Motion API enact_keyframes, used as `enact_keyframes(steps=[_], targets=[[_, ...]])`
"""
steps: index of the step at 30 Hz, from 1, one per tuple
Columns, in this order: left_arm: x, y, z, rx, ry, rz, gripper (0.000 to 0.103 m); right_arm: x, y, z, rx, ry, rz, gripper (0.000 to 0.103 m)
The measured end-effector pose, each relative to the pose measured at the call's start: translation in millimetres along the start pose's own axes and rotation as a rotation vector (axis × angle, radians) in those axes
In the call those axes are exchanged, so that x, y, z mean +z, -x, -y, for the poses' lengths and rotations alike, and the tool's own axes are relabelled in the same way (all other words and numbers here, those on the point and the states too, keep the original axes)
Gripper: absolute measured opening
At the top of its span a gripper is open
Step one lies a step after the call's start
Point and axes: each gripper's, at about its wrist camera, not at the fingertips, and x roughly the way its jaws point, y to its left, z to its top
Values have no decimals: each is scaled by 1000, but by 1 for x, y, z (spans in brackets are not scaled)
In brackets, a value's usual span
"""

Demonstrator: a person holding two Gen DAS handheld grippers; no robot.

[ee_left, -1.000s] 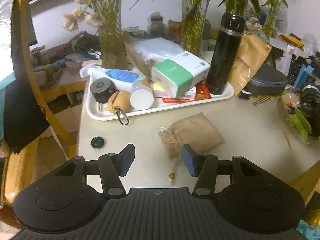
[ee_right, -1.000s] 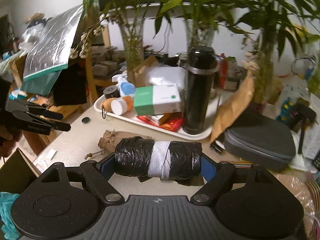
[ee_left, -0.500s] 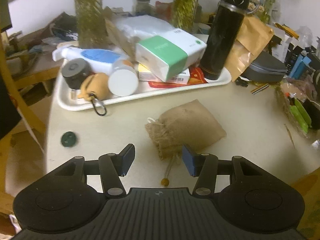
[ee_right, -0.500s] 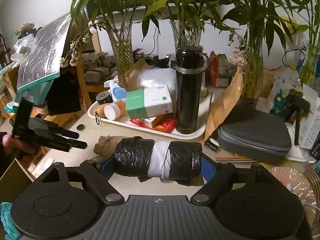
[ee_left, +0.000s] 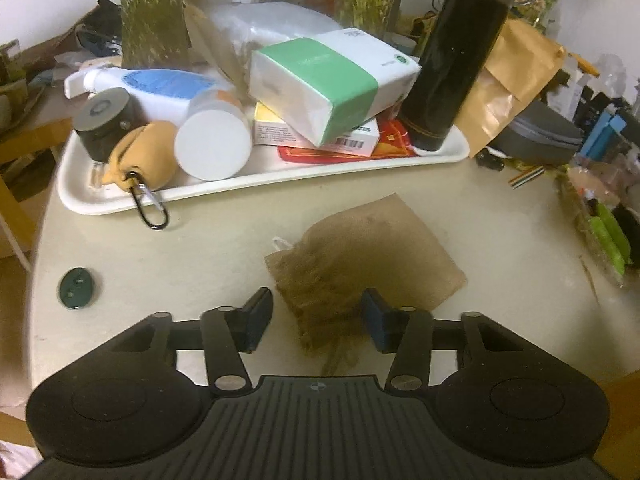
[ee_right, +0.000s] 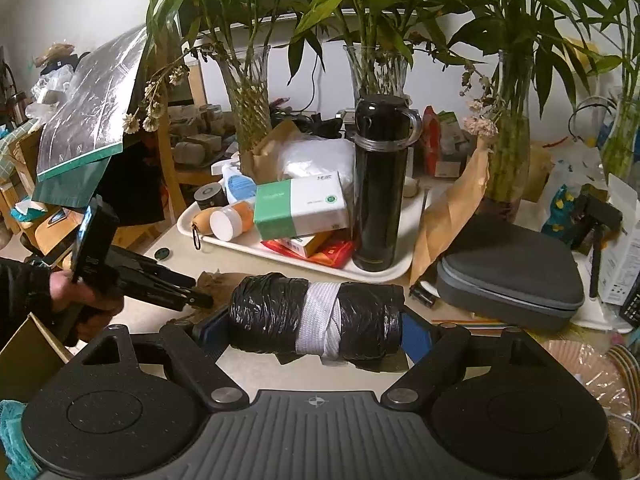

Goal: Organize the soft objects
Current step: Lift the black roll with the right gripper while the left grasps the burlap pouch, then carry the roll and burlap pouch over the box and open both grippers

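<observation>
Your desk is packed at the back: the white tray holds a tissue pack, an upright black flask, a spray bottle and some jars, and it sits well apart from what you're working on.

The burlap pouch lies flat on the bare desk in front of the tray. Its long axis runs diagonally, the plain bottom corner pointing away toward the flask side and the gathered drawstring mouth pointing back at your left hand-held gripper. That mouth end sits between the two blue pads; the right pad looks like it's touching the cloth, the left one is still just clear of it, and the jaws are closing. In the right wrist view, the left hand-held gripper covers most of the pouch.

Your right hand-held gripper is spread wide and clamped on the black plastic roll with a white band round its middle. The roll's long axis lies crosswise, one end against each pad.

The drawstring below the pouch's mouth is blurry and runs under the gripper body, so you can't make out its end. A small green disc sits off to the left near the desk edge.
</observation>
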Motion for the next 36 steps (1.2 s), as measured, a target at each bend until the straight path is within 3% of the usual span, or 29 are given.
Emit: enact_keyframes(steps=[2,4,8,14,26,36], targets=[[0,-4,1,-8,2,-8,28,0,-1,0,0,2,-1,86],[-1,-7,2,-1,-4,-16,20,0,-2,-1,-1,4,-5,86],[2,-5,4,11,-29,-42,12,0,-1,-1,-2,6,-7,86],[6,11,0,31,-21,-23,11,-1,-1,1,-10,-7,-11,86],[16,74,19,115,-108,58,10,-1,1,-1,-2,-13,-6,86],[15,127,34,143,-117,104,10,-5,20,-15,54,-3,31,85]])
